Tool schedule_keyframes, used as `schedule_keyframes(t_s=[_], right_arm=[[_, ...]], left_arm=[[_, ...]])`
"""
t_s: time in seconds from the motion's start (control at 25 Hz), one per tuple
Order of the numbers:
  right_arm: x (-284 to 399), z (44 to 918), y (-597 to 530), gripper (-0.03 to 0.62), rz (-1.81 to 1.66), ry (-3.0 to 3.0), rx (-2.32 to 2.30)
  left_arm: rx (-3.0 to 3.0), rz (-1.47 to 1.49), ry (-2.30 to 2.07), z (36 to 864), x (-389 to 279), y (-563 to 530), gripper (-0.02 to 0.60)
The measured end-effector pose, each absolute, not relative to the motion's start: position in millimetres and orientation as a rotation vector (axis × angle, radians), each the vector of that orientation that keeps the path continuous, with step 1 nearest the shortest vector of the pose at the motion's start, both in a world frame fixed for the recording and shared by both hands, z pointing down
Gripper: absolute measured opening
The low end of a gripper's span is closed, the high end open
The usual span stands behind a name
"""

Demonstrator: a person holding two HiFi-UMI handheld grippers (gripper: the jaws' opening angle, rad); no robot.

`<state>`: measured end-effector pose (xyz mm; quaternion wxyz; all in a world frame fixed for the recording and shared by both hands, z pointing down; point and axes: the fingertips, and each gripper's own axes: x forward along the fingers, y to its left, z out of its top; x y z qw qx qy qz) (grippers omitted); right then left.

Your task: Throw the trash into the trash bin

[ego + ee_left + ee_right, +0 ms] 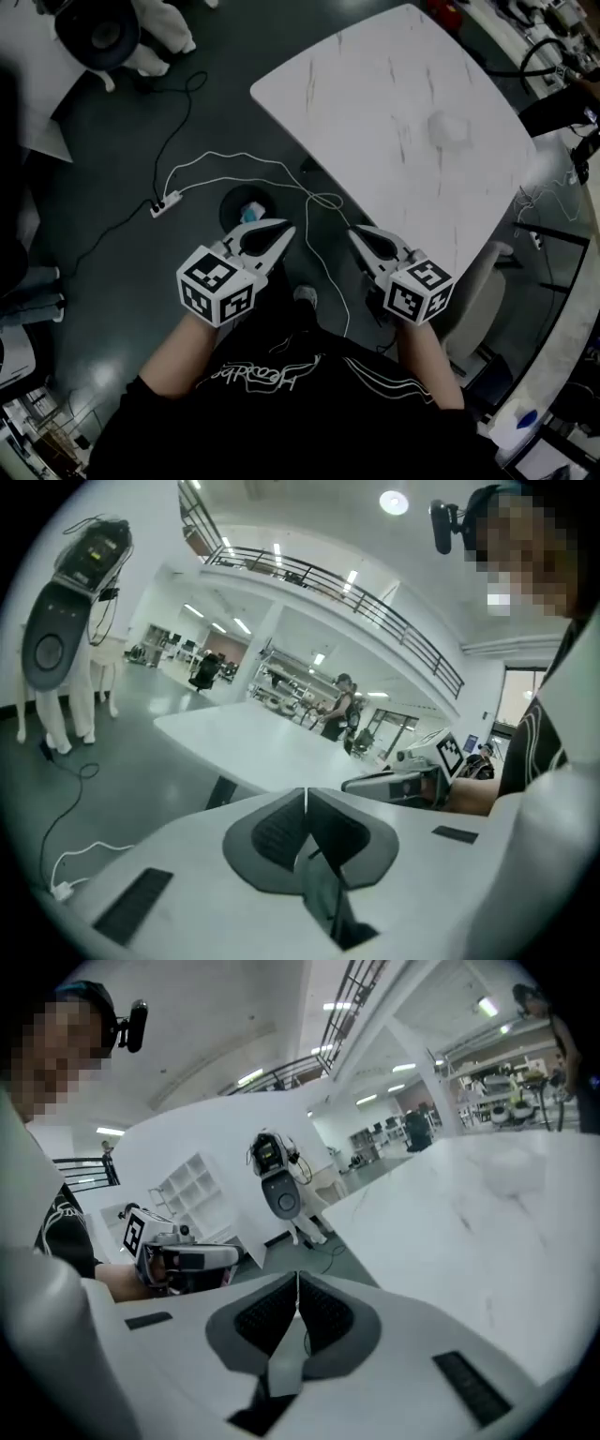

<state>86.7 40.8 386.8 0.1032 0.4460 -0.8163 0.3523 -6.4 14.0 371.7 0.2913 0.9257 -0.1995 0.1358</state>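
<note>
A crumpled white piece of trash (450, 128) lies on the white marble table (375, 103); the right gripper view shows it faintly (511, 1168). On the dark floor stands a round black trash bin (242, 202) with something pale blue and white inside, partly covered by my left gripper (284, 230). That gripper is shut and empty, raised in front of my chest, its tips (306, 793) pressed together. My right gripper (357, 232) is shut and empty too, held beside the table's near edge, with its jaws (298, 1279) closed flat. Each gripper shows in the other's view: right gripper (405, 782), left gripper (186, 1258).
A white cable and power strip (167, 202) trail across the floor between the bin and the table. A white machine on legs (61, 621) stands at the left. A pale chair (480, 298) sits by the table's right side. A person (337, 705) stands far off.
</note>
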Motion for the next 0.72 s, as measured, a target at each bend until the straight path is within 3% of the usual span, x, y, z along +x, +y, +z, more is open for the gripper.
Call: schedule_keyframes(t_s=[0.32,0.72], right_arm=[[162.2,262.6,93.3,0.032,0.720,-2.461,1.604],[238.0,200.8,164.0,0.032,0.596,-2.440,1.880]], left_arm=[[2.688,0.195,-0.333,236.7,80.0,57.3,0.005],[2.811,0.300,-0.135,189.8,153.8,102.4,0.005]])
